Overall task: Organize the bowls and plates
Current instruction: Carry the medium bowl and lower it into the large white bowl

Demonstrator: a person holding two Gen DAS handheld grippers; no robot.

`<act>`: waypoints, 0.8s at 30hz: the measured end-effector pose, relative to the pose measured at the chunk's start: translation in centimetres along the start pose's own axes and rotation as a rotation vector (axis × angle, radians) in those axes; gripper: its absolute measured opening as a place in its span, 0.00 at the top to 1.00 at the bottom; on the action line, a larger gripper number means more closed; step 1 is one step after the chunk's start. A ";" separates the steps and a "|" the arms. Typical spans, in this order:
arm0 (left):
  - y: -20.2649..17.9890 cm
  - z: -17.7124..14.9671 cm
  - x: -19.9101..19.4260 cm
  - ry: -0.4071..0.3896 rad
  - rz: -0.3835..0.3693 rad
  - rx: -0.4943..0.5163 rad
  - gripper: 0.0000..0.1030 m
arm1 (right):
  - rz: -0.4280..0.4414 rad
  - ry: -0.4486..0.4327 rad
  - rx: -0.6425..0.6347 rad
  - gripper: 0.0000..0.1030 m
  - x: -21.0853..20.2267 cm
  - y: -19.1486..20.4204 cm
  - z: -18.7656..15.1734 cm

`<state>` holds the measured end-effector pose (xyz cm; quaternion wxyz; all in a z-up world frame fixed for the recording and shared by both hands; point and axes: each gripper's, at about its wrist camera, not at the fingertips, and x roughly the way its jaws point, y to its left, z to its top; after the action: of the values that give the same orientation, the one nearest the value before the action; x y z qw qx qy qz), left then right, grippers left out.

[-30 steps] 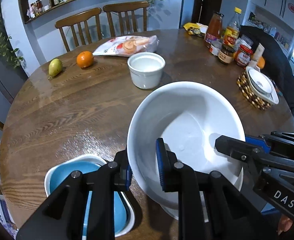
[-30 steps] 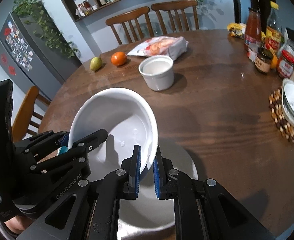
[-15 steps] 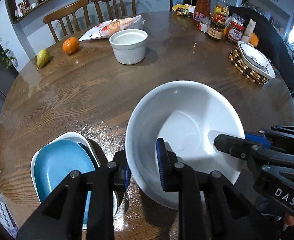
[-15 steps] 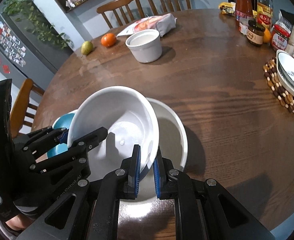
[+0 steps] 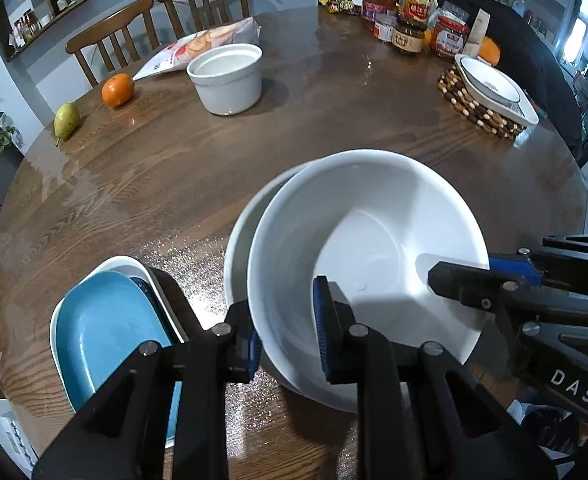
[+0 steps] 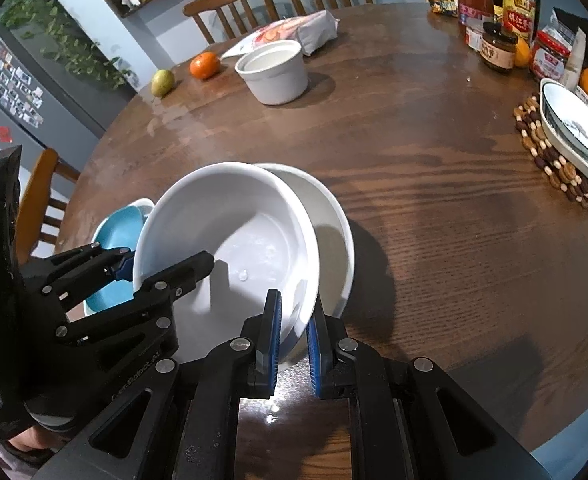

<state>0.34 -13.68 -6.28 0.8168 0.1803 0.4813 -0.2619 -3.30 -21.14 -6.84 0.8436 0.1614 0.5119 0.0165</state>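
A large white bowl [image 5: 366, 248] hangs tilted over a second, wider white bowl [image 5: 236, 248] that stands on the wooden table [image 5: 154, 168]. My left gripper [image 5: 288, 334] is shut on the near-left rim of the upper bowl. My right gripper [image 6: 294, 324] is shut on that bowl's [image 6: 230, 232] near-right rim, with the lower bowl [image 6: 332, 232] showing past it. Each gripper appears in the other's view: the right one [image 5: 490, 276], the left one [image 6: 166, 268]. Whether the two bowls touch I cannot tell. A blue plate [image 5: 106, 324] lies in a white dish at the near left.
Farther back stand a white pot [image 5: 226, 76], an orange [image 5: 117, 89], a pear [image 5: 66, 119] and a snack bag [image 5: 198, 46]. Jars and bottles [image 5: 410, 32] crowd the far right. A patterned dish [image 5: 490, 84] rests on a beaded trivet. Two chairs stand behind the table.
Both grippers have sunk with the upper bowl, bringing it down over the lower bowl. The lower bowl's rim now shows at the left in the left wrist view.
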 end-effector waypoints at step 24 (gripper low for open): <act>0.0 0.2 0.3 0.007 0.017 -0.002 0.79 | -0.033 0.002 -0.027 0.87 0.2 0.5 0.0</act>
<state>0.62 -13.82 -6.43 0.8177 0.1845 0.4827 -0.2537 -3.14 -20.63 -6.84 0.8454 0.1417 0.5149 0.0095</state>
